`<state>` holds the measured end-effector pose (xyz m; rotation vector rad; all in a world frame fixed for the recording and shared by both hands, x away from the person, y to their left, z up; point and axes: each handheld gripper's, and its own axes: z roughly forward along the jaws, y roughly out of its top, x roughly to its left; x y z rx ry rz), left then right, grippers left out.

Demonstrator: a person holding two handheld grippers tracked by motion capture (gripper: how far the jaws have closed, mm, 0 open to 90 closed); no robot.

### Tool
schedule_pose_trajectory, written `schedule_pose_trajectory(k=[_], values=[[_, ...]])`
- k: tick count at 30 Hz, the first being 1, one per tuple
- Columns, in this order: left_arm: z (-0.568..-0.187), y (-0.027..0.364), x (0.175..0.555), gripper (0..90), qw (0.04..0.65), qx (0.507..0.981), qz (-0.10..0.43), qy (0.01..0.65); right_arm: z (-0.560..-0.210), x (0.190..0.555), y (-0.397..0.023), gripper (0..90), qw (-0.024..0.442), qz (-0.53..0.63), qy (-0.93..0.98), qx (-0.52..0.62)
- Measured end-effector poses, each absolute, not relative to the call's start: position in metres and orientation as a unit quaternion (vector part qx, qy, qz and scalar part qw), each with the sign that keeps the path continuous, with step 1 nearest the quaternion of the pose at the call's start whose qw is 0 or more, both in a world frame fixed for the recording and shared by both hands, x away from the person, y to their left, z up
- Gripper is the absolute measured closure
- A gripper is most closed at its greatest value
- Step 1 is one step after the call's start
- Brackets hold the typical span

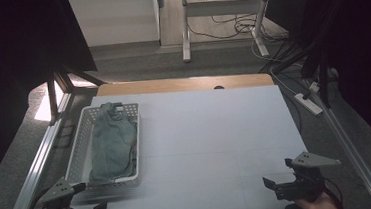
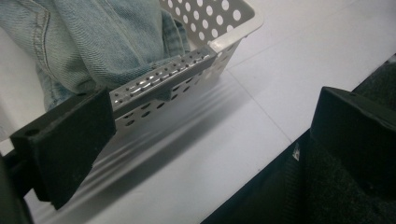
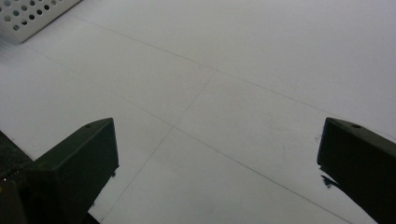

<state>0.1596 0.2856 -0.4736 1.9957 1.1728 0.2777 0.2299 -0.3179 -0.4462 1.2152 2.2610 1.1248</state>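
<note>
1. My left gripper (image 1: 83,203) sits at the near left corner of the table (image 1: 212,147), just short of the basket's near end. Its jaws stand wide apart and hold nothing; I judge this the ready posture for reaching in.
2. The white perforated basket (image 1: 77,153) lies along the table's left edge, long side running front to back, which leaves its near rim facing my left hand.
3. The jeans (image 1: 111,145) lie bunched inside the basket, filling most of it. In the left gripper view the denim (image 2: 93,42) spills over the near rim (image 2: 163,77), the easiest fold to pinch.
4. My right gripper (image 1: 292,179) waits at the near right corner, well apart from the basket. Its jaws are fully spread over bare table, gripping nothing, presumably kept free to receive the garment.
</note>
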Motion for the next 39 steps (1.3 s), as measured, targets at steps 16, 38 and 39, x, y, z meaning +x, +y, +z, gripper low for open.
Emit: schedule_pose_trajectory(k=[16, 38, 39], values=[[-0.4743, 0.2856, 0.1613, 0.0, 0.391, 0.789, 0.101, 0.463, -0.4471, 0.2305, -0.3132, 0.0, 0.166, 0.383, 0.809, 0.414], [-0.4687, 0.2877, 0.1615, 0.0, 0.415, 0.782, 0.098, 0.455, -0.4479, 0.2313, -0.3114, 0.0, 0.163, 0.374, 0.815, 0.412], [-0.4685, 0.2877, 0.1616, 0.0, 0.415, 0.782, 0.098, 0.454, -0.4479, 0.2313, -0.3113, 0.0, 0.162, 0.374, 0.815, 0.412]])
